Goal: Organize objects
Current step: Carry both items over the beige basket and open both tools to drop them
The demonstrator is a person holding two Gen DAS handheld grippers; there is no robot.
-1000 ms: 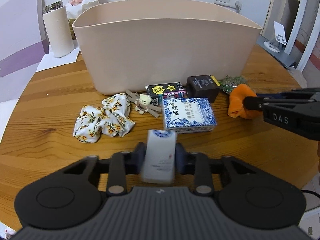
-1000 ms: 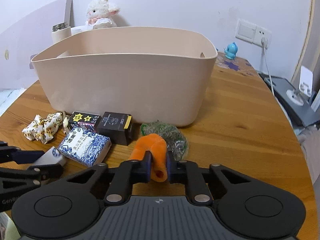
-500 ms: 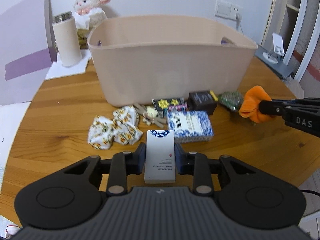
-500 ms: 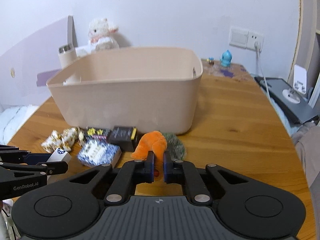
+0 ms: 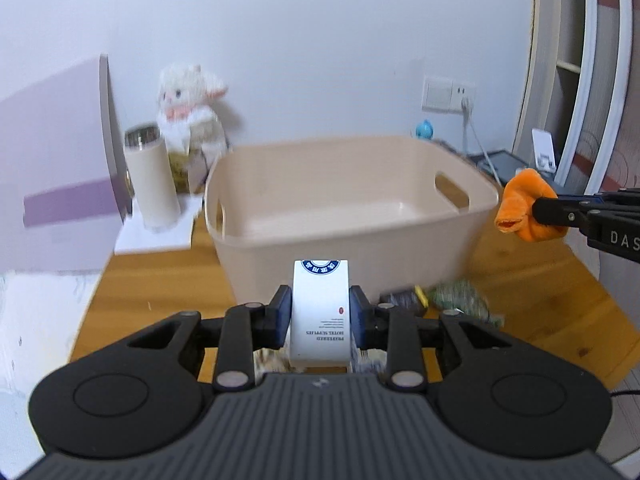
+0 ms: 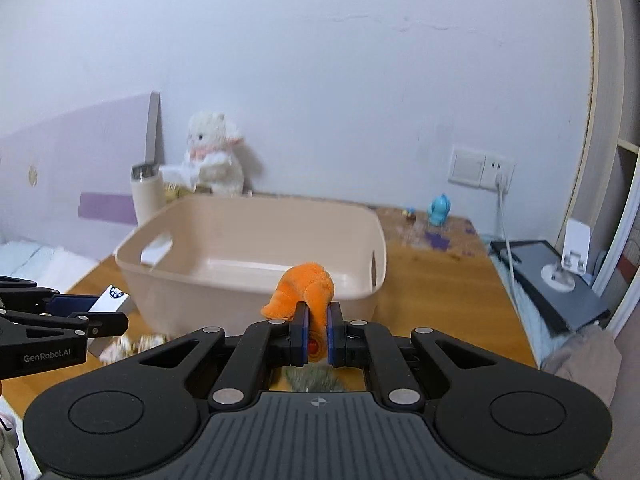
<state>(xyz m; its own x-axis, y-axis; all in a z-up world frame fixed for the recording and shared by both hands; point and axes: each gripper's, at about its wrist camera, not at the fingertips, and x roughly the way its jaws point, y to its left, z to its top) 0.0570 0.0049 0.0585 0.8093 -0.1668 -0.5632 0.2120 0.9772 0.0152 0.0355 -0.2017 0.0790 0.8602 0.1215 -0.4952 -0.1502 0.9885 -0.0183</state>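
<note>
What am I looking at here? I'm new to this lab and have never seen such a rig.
A person holds two tools, each with a camera looking along its fingers. The left camera shows the left hand-held gripper clamping a small white printed box. The right camera shows the right hand-held gripper pinching an orange plush toy. Both are raised near an empty beige plastic tub on a round wooden table. A small black box and a green wrapped packet lie in front of the tub.
</note>
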